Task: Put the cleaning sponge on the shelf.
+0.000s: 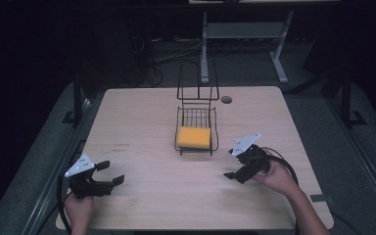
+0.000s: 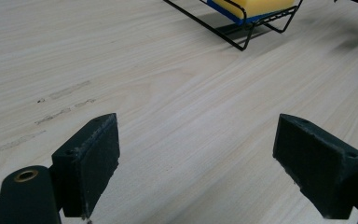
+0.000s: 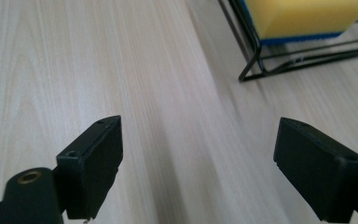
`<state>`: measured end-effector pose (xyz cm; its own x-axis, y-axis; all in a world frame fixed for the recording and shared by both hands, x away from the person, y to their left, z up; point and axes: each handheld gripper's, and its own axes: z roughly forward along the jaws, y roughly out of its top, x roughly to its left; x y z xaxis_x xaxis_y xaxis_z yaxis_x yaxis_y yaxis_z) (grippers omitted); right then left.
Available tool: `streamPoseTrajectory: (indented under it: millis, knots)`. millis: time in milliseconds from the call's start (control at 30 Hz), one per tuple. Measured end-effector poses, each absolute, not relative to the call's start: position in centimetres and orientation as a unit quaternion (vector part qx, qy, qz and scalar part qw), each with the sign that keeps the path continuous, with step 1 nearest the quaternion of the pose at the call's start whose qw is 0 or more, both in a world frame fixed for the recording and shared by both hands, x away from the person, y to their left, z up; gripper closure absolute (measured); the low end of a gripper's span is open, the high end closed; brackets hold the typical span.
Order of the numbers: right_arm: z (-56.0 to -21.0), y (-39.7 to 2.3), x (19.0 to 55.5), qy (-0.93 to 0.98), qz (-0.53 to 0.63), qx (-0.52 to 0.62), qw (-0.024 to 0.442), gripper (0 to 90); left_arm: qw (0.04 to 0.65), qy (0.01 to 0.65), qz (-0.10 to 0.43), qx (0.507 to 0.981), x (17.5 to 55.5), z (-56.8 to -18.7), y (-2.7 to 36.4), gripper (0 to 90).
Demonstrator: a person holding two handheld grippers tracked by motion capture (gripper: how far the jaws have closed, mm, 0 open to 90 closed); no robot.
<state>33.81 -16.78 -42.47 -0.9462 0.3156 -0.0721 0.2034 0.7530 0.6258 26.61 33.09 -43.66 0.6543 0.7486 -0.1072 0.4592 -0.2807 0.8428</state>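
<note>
Both grippers hover with jaws spread and empty, near the yellow rectangular sponge with a blue underside (image 1: 194, 137), which lies in the black wire rack (image 1: 214, 128) at the table's centre.

The right gripper (image 1: 233, 165) hangs just off the rack's near corner, at about 4 o'clock from the sponge, holding nothing. The left gripper (image 1: 111, 173) is well apart at about 8 o'clock over the pale wooden table (image 1: 142, 112), also holding nothing. Judging from this, the right gripper is better placed to take the sponge. To do it well, I would lift it above the rack's low front rail, come down over the sponge from above, and close across its short sides. The foam gives, so a gentle squeeze should do. The pads should stay clear of the wires, or the light rack may slide or tip.
</note>
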Motion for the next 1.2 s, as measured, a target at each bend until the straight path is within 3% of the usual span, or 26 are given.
streamPoseTrajectory:
  millis: [1200]
  knots:
    - [-42.9,-20.9,30.8,0.925,0.321,0.182,0.088,15.0,0.460,0.385,0.159,0.784,26.6,-43.6,33.0,14.1]
